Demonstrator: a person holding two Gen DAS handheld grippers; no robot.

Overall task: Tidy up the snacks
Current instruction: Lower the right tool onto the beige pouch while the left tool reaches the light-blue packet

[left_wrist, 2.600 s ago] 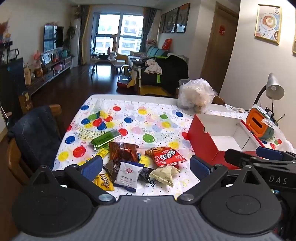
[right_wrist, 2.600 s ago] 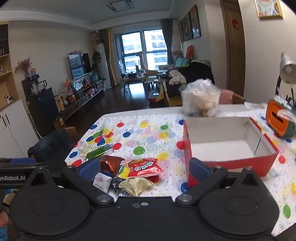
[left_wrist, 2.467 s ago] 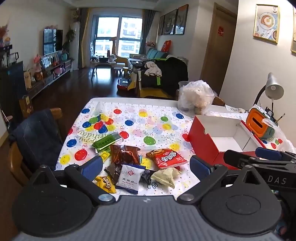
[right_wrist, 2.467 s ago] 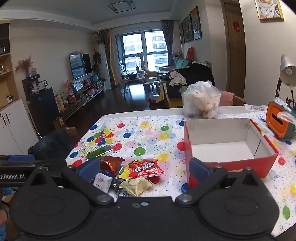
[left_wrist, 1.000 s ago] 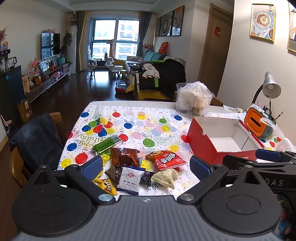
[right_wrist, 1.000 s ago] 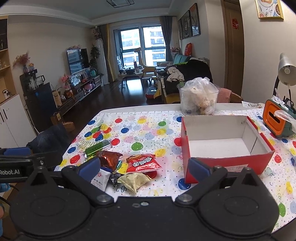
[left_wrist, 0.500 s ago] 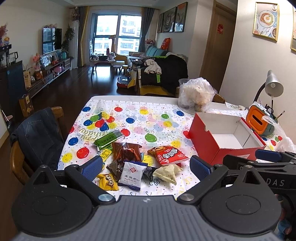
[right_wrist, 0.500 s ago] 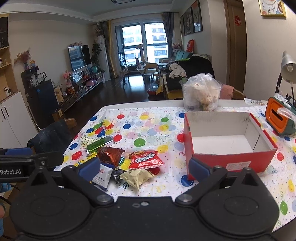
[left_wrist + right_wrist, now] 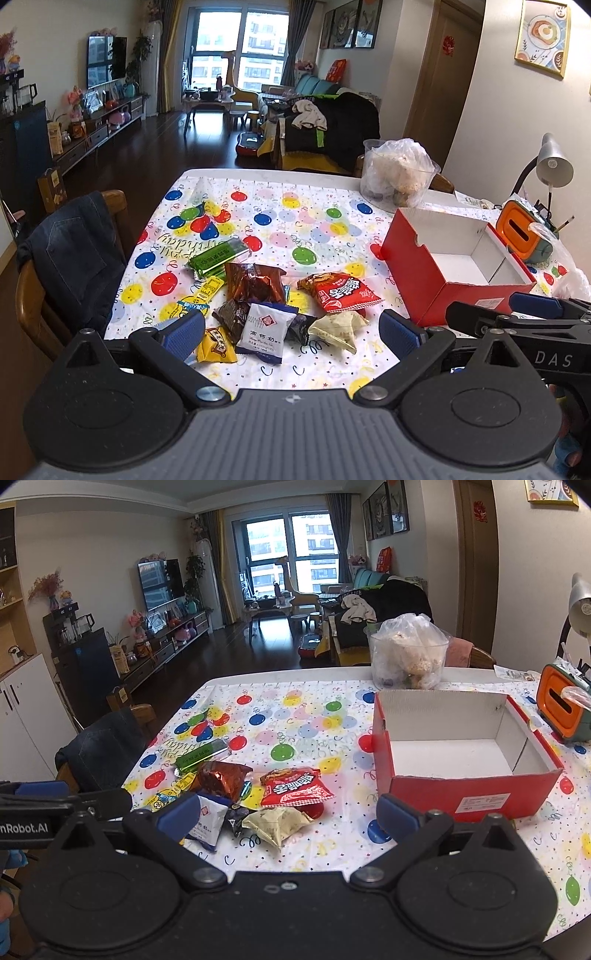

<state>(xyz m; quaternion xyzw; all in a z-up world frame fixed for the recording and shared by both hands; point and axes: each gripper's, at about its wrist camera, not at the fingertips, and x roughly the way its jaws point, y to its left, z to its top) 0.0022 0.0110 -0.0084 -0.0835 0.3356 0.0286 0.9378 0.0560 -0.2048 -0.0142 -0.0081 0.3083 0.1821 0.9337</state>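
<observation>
Left gripper (image 9: 291,330): jaws spread wide, nothing between them, held above the near table edge. Right gripper (image 9: 286,814): likewise wide and empty, alongside it.

Directly ahead of the left gripper, between its fingers, lies the snack pile. Nearest are a white packet (image 9: 266,328) overlapping a dark wrapper (image 9: 232,314), a small yellow packet (image 9: 216,345) just by the left finger, and a beige pouch (image 9: 338,326) toward the right finger. Beyond these lie a brown foil bag (image 9: 255,282), a red chip bag (image 9: 338,291) and, farthest to the left, a green bar (image 9: 218,260). The red box (image 9: 417,266), open-topped and empty, stands ahead and to the right, apart from the pile.

Handling, as judged: all packets appear light, soft and air-puffed, with slick film surfaces; contents are probably crushable. A grip on a crimped seam or flat corner seems safer than squeezing the pillowed middle. The green bar looks stiffer and would take a pinch across its narrow width. Overlapping packets may drag neighbours when lifted.
</observation>
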